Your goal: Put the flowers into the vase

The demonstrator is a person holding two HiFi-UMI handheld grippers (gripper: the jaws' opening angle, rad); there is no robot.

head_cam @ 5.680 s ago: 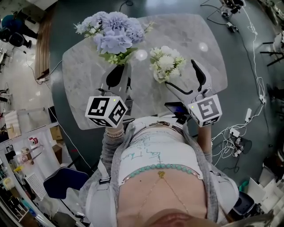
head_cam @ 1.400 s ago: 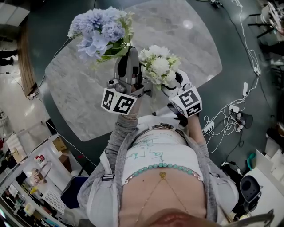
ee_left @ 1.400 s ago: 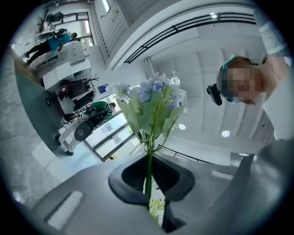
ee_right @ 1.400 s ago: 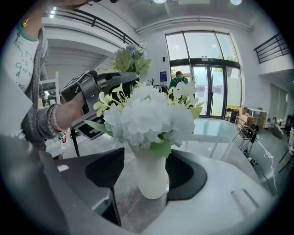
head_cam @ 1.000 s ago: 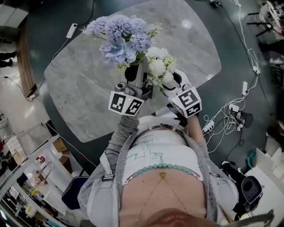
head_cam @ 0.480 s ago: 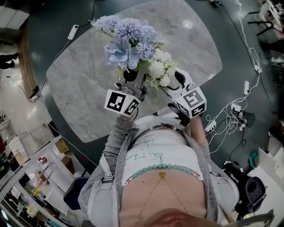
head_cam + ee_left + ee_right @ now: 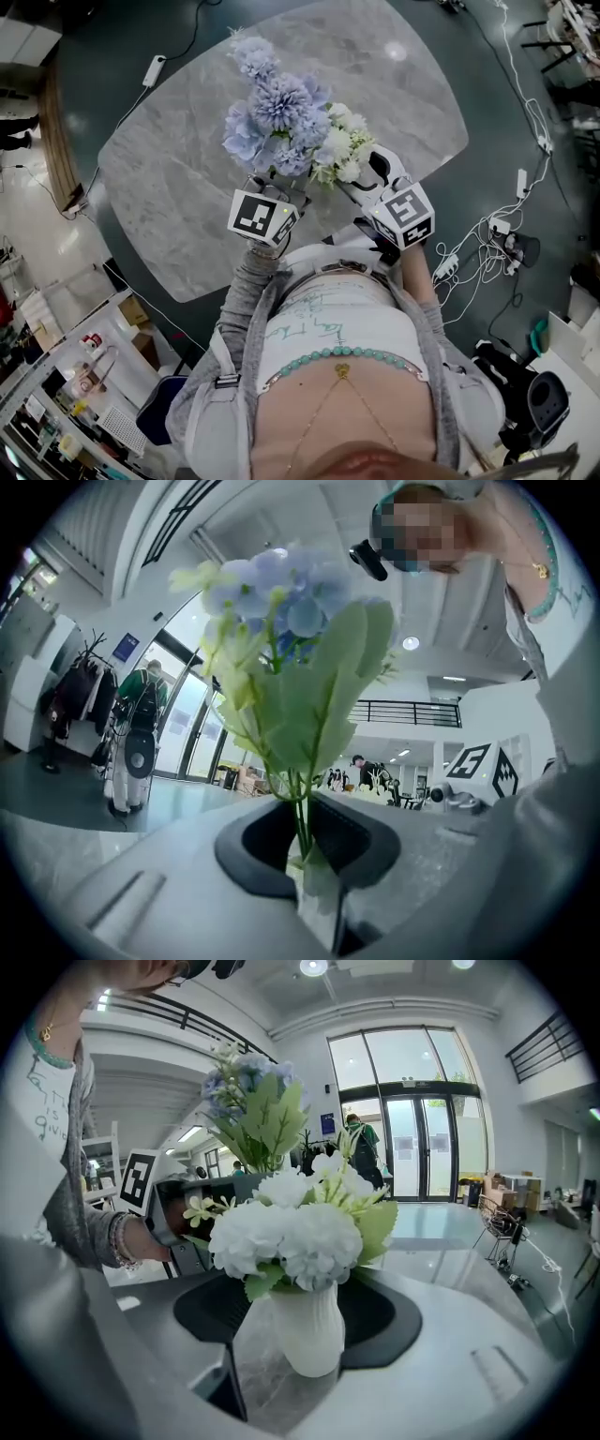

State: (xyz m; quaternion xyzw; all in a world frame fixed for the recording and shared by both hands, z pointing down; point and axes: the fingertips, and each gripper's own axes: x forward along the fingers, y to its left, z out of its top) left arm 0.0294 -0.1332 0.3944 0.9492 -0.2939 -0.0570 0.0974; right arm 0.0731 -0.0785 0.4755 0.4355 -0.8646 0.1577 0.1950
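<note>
A bunch of blue flowers [image 7: 277,117] with green leaves stands upright in my left gripper [image 7: 277,174], which is shut on the thin green stems [image 7: 301,822]. The blue heads [image 7: 281,583] rise above the jaws in the left gripper view. Right beside them is a white ribbed vase [image 7: 306,1328] holding white flowers [image 7: 291,1227]. It stands on the grey marble table [image 7: 178,178]. My right gripper [image 7: 362,174] is closed around the vase body, one jaw on each side. The blue bunch touches the white flowers [image 7: 343,148] from the left.
The vase stands near the table's front edge [image 7: 216,281], close to the person's body. Cables and a power strip [image 7: 497,253] lie on the floor to the right. Shelves with small items [image 7: 66,394] are at the lower left.
My left gripper has carried the blue bunch right and a little down, rolling it more upright, until it meets the white flowers. The right gripper and vase have stayed put.
</note>
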